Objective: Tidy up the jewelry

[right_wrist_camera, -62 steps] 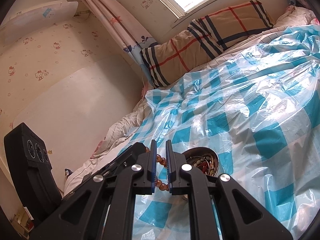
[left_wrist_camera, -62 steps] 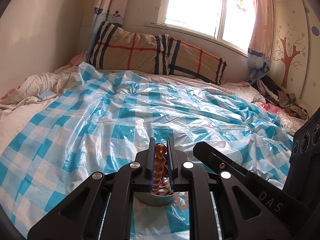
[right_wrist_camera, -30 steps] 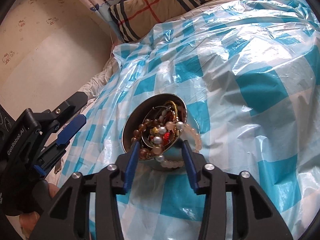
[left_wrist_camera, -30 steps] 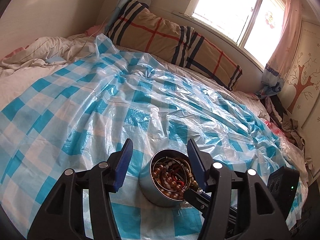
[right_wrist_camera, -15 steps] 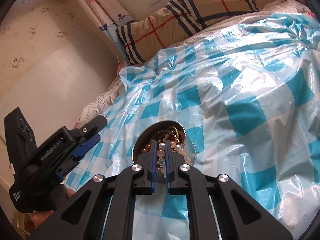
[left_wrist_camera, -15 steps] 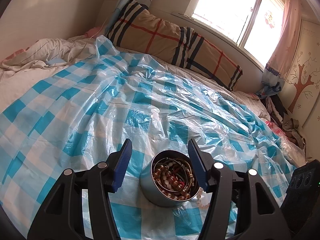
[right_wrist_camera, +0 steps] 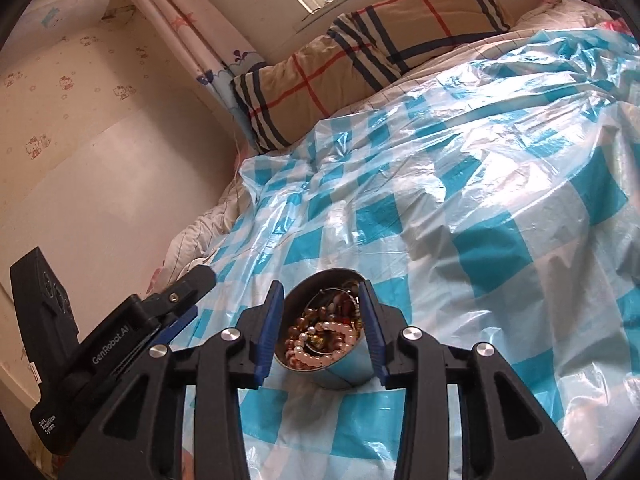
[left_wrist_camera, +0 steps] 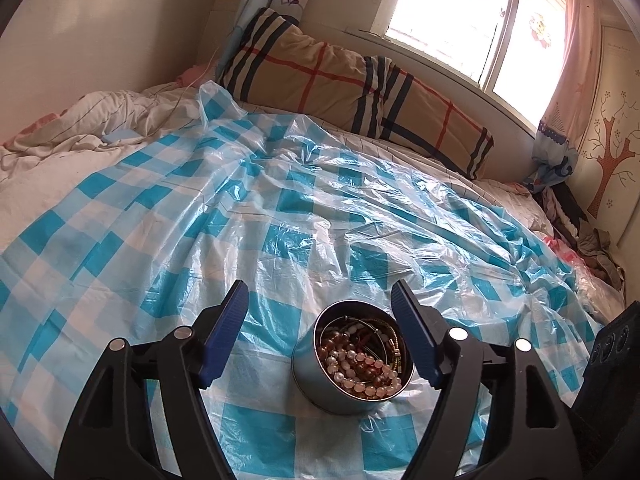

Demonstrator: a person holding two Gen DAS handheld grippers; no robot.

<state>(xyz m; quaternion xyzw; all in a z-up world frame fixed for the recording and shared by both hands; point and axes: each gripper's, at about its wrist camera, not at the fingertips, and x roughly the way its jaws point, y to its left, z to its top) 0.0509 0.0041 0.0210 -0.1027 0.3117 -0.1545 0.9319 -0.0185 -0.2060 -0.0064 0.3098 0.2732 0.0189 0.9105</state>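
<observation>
a small round metal tin (left_wrist_camera: pixel 320 380) stands upright on the blue-and-white checked plastic sheet (left_wrist_camera: pixel 200 216) spread over the bed, low and a little right of centre in the left wrist view. it is filled with beaded bracelets (left_wrist_camera: pixel 360 364), pale pink and brown beads heaped together and all inside the rim. the left gripper (left_wrist_camera: pixel 320 320) has just been opening and now stands wide, its blue pads (left_wrist_camera: pixel 224 332) clear of the tin on both sides, with the tin nearer the right-hand one. in the right wrist view the right gripper (right_wrist_camera: pixel 322 318) has also just been opening; its jaws stand at a middling gap on either side of the tin (right_wrist_camera: pixel 340 376), seen low at centre, not pressing on it. a plaid pillow (left_wrist_camera: pixel 352 92) lies along the top of the frame under the window (left_wrist_camera: pixel 460 12).
</observation>
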